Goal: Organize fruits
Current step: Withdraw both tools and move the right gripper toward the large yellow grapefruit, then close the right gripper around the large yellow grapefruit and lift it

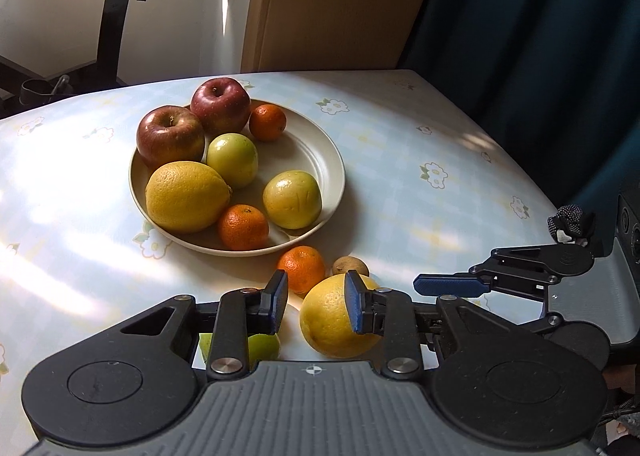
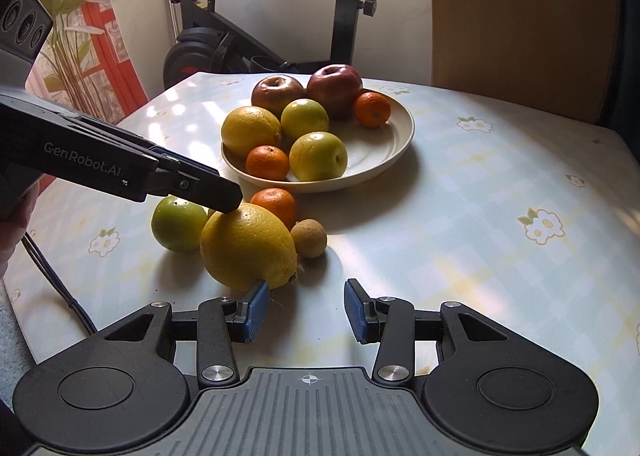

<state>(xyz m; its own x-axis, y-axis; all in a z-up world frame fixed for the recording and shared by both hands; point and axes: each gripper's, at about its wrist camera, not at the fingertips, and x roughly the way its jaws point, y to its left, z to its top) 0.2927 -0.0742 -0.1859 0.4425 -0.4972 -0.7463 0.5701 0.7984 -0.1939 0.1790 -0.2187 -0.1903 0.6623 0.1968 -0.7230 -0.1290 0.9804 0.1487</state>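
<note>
Currently: left gripper (image 1: pixel 316 306) closed, empty, above lemon (image 1: pixel 338 316); right gripper (image 2: pixel 306 312) parted, empty. Risk: nudged lemon rolls into tangerine (image 1: pixel 301 268).

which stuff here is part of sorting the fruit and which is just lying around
Part of the job:
plate of apples, oranges, lemon
loose lemon
loose orange
green apple
small brown fruit
left gripper
right gripper

Just there:
exercise bike
wooden chair back
</note>
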